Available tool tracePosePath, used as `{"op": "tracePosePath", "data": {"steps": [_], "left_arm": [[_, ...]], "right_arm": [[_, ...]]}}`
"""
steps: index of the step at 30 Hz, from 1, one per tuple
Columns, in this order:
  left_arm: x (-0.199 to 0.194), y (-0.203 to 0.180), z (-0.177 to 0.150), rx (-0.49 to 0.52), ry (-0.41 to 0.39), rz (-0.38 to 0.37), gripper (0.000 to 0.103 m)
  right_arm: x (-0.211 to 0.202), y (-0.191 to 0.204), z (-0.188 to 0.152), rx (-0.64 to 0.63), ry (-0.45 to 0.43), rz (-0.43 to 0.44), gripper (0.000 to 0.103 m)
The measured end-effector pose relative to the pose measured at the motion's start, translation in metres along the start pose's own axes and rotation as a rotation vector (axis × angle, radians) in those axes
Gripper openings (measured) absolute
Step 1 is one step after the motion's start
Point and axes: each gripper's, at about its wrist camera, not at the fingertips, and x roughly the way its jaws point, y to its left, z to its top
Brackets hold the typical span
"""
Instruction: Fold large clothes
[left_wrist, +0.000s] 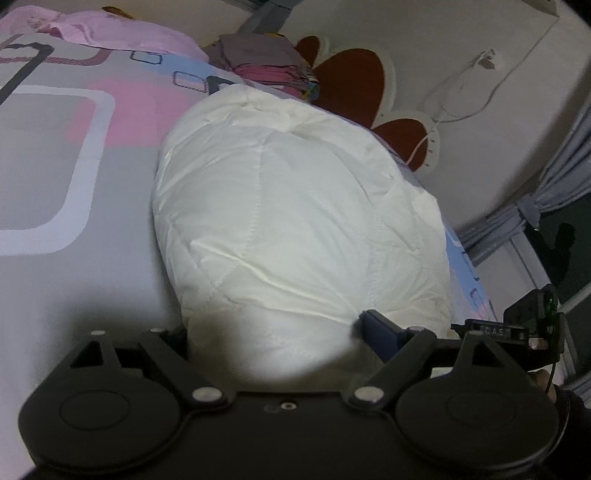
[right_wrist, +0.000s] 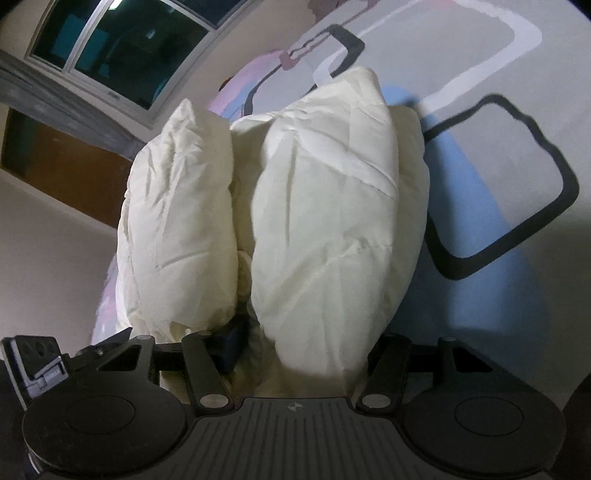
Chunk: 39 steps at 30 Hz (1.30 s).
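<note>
Both claws grip a white padded jacket (left_wrist: 295, 206) on the bed (left_wrist: 74, 155).
Left claw (left_wrist: 280, 332) and right claw (right_wrist: 306, 347) are clamped on its bulky end, keeping the fold together.

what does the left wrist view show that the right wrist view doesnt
Only the left wrist view: a pink pillow, a stack of folded clothes, a red flower-shaped headboard and a white cable. Only the right wrist view: a dark window. Both: the puffy white garment on the patterned bedsheet, bulging between each gripper's fingers.
</note>
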Motion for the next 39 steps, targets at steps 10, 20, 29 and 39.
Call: {"op": "tracePosePath", "data": {"steps": [10, 20, 29, 39], "left_arm": [[-0.022, 0.011, 0.03, 0.069, -0.038, -0.041, 0.085], [-0.097, 0.072, 0.062, 0.069, -0.15, 0.032, 0.085], [-0.186, 0.169, 0.048, -0.054, -0.22, 0.173, 0.085], [-0.193, 0.214, 0.018, -0.082, -0.166, 0.249, 0.085]], "right_arm": [[0.009, 0.056, 0.006, -0.075, -0.052, -0.007, 0.057], [0.085, 0.165, 0.034, -0.203, -0.033, 0.099, 0.056], [0.202, 0.263, -0.001, -0.328, 0.106, 0.183, 0.056], [0.269, 0.244, -0.053, -0.255, 0.192, 0.137, 0.056]]}}
